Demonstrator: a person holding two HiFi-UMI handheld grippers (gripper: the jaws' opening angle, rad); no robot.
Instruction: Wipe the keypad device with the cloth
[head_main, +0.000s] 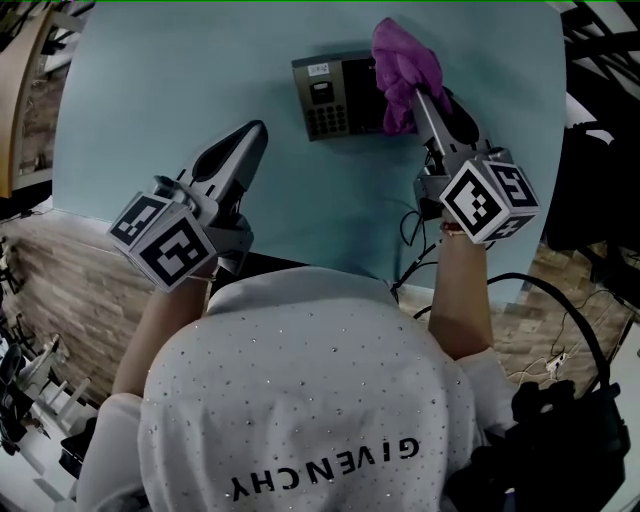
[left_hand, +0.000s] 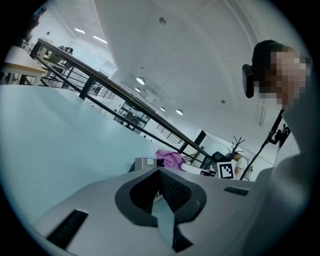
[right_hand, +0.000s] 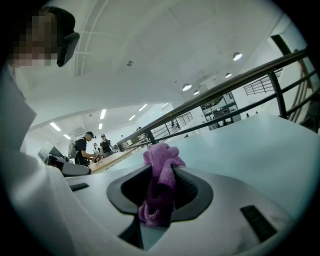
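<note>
The dark keypad device lies flat at the far middle of the pale table. My right gripper is shut on a purple cloth, which is bunched over the device's right end. In the right gripper view the cloth hangs crumpled between the jaws of the right gripper. My left gripper hovers shut and holding nothing, left of and nearer than the device. From the left gripper, the device and the cloth show a short way ahead.
Cables trail over the table's near edge at the right. A black bag sits on the floor at the lower right. People work at a bench far behind, beyond a railing.
</note>
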